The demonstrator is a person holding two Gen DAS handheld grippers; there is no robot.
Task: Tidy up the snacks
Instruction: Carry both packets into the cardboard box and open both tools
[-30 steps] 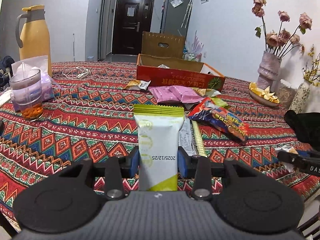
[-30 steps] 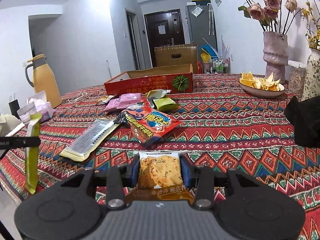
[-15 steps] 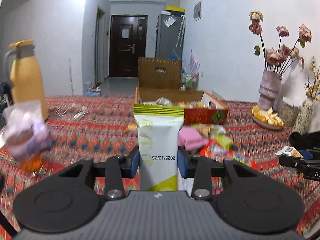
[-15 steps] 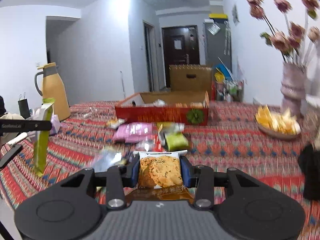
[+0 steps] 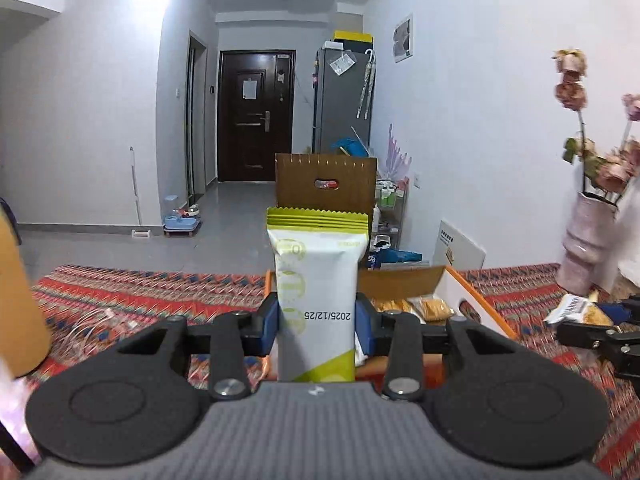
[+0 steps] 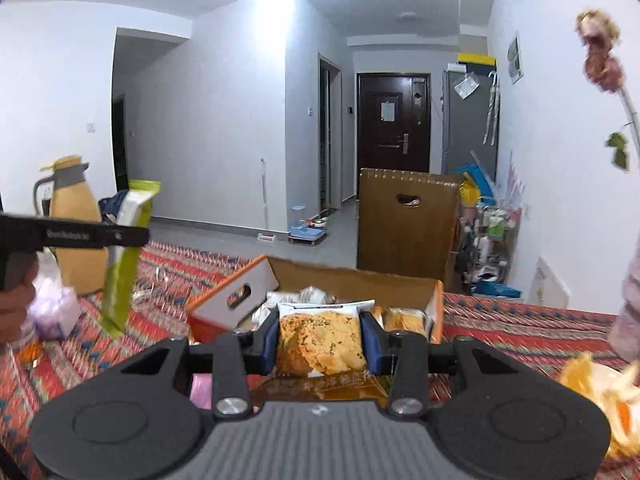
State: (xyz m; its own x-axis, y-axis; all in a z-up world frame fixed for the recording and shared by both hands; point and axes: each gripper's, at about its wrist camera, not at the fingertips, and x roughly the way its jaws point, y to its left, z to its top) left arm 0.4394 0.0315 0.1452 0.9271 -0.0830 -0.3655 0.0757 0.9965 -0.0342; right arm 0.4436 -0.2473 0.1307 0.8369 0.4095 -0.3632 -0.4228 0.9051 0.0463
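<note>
1. Compared with a second ago, we have carried both snacks up off the table and forward: the loose packets that lay on the cloth in front of us are gone from both views, and the open snack box [image 6: 352, 280] now sits just beyond the fingertips.
2. Our left gripper [image 5: 316, 318] is still clenched on the white-and-green snack packet [image 5: 316, 280], which stands upright between the blue pads, its crimped green top above the box's near edge.
3. Our right gripper [image 6: 320, 340] is still clamped on the cookie packet [image 6: 322, 344], held level in front of the box's open top.
4. In the left view the right gripper with its packet shows at the far right edge, over the patterned tablecloth [image 5: 160, 288].
5. The yellow thermos jug [image 6: 76, 216] has slid to the left edge of both views; in the left view only a blurred yellow sliver remains.
6. Counts: two grippers, each holding one packet; one snack box with several wrapped snacks inside, too crowded to count; one brown carton [image 5: 326, 180] behind it; one pink vase of dried roses [image 5: 588, 236]; one dish of orange-yellow pieces [image 6: 600, 392], blurred.
</note>
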